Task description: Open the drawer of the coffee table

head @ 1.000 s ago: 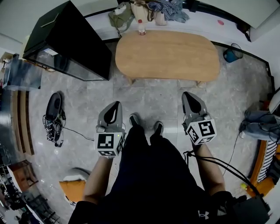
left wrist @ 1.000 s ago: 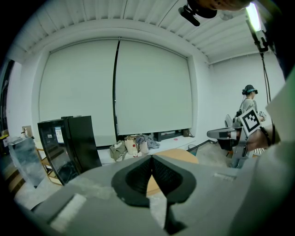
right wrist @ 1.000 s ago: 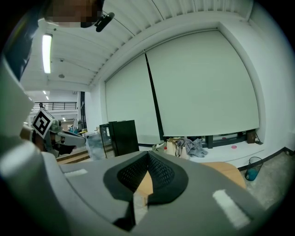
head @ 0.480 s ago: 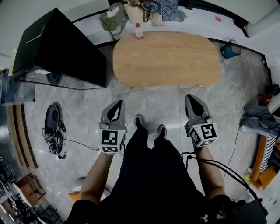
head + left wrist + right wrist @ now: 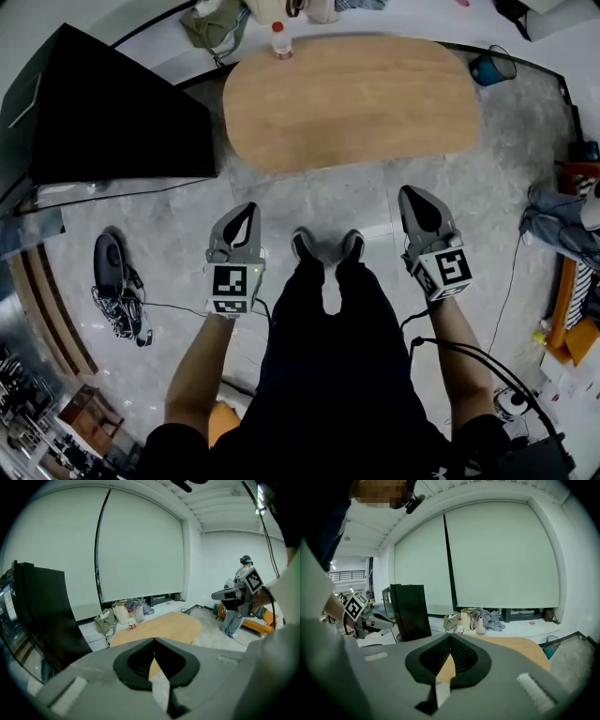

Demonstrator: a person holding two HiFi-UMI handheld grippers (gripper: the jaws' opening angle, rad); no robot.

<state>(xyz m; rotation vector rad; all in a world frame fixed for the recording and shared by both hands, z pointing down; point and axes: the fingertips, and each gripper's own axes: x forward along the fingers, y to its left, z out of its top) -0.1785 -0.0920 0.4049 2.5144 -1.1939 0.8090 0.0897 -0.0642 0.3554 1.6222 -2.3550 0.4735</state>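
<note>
The coffee table (image 5: pixel 352 98) is an oval of light wood on the grey floor ahead of me; in the left gripper view the coffee table (image 5: pixel 159 627) lies beyond the jaws, and in the right gripper view the coffee table (image 5: pixel 520 649) shows past the jaw tips. No drawer shows in any view. My left gripper (image 5: pixel 246 210) hovers in front of the table's near left, shut and empty. My right gripper (image 5: pixel 411 192) hovers just short of the near right edge, also shut and empty. Both point toward the table.
A small bottle (image 5: pixel 277 41) stands at the table's far left edge, with bags (image 5: pixel 211 23) behind it. A large black cabinet (image 5: pixel 103 112) stands to the left. A blue bin (image 5: pixel 487 67) sits at right. Cables and a dark device (image 5: pixel 111 272) lie on the floor at left.
The table has come closer in the head view and both grippers have advanced toward it. The jaws stayed shut.
</note>
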